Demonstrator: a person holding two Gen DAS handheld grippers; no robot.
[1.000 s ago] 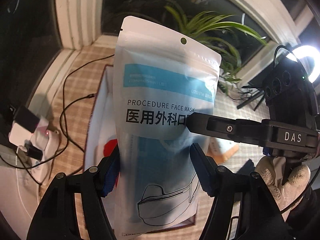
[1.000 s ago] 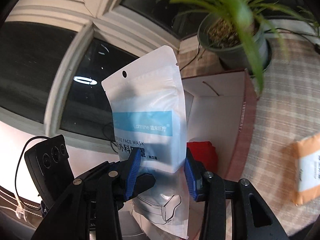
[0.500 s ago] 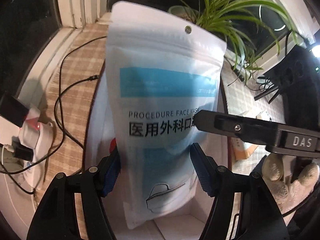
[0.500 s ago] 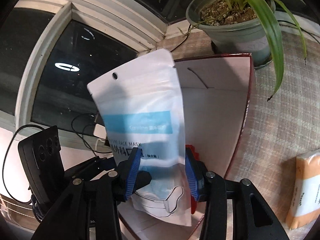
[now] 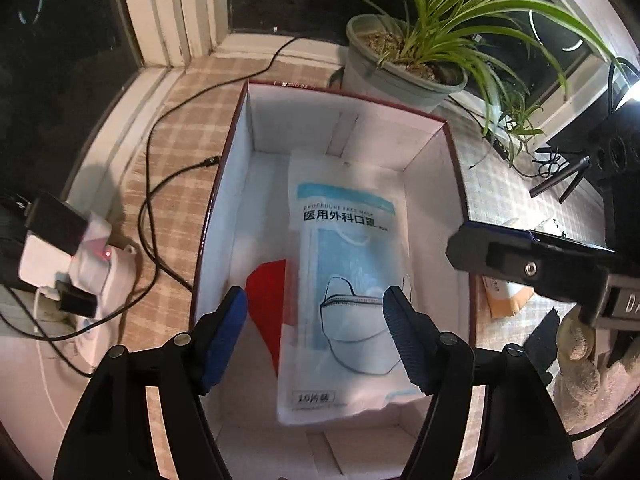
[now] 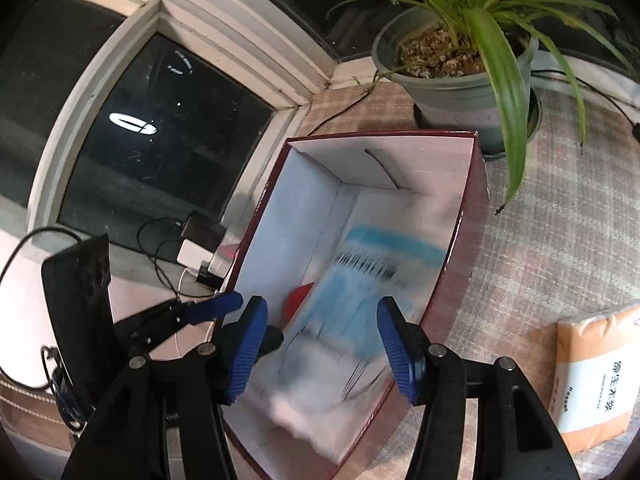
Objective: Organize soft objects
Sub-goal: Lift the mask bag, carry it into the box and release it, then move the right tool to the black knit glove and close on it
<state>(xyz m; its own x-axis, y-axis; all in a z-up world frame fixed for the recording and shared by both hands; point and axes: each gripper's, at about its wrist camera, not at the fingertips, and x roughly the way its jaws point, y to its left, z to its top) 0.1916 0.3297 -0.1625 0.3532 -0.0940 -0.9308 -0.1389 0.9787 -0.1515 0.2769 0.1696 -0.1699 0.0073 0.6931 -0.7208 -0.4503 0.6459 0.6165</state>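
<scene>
A white and blue face mask pack [image 5: 348, 296] lies inside the white-lined, red-rimmed box [image 5: 436, 160], partly over a red object [image 5: 266, 300]. My left gripper [image 5: 316, 328] is open and empty above the box's near end. My right gripper [image 6: 320, 344] is open and empty above the same box [image 6: 460, 248]; the mask pack [image 6: 352, 312] shows blurred below it. The right gripper's finger [image 5: 520, 264] shows at the right in the left wrist view.
A potted plant [image 5: 404, 64] stands behind the box. A power strip with plugs and cables [image 5: 68, 256] lies to the left. An orange tissue pack [image 6: 592, 380] lies on the checked cloth to the right of the box. Dark windows are behind.
Both grippers held the mask pack upright over the box; both have opened and the pack has dropped flat into the box.
</scene>
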